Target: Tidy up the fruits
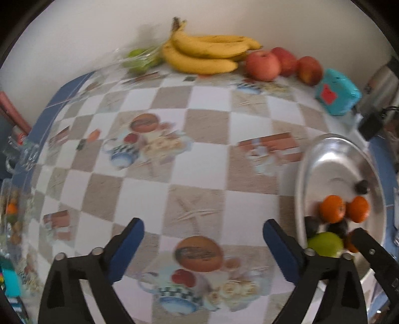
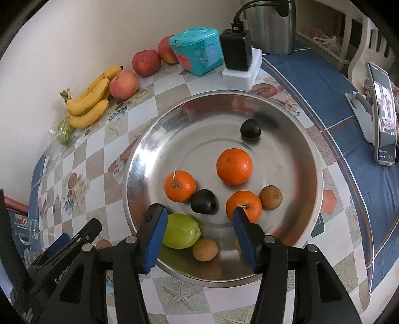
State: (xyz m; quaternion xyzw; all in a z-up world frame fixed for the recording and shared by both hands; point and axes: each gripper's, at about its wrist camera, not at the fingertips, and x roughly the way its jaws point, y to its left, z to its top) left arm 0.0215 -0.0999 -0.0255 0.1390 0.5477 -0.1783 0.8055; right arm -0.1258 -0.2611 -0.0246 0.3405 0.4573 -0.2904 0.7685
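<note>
Sorting fruit into the steel bowl (image 2: 139,149) is partly done. The bowl holds three oranges (image 2: 234,166), two dark plums (image 2: 250,129), a green fruit (image 2: 183,234) and two small brown fruits (image 2: 270,197). Bananas (image 1: 204,53) and apples (image 1: 261,65) lie at the far edge of the table (image 1: 199,104), against the wall.

The left gripper (image 1: 203,233) hovers over bare table, fingers released and empty. The right gripper (image 2: 199,219) hangs over the near side of the bowl, fingers parted, grasping nothing.

Handling: apples are firm, smooth and likely slippery; grip across the widest part. Bananas bruise easily; take the bunch near its stem (image 1: 177,23).
</note>
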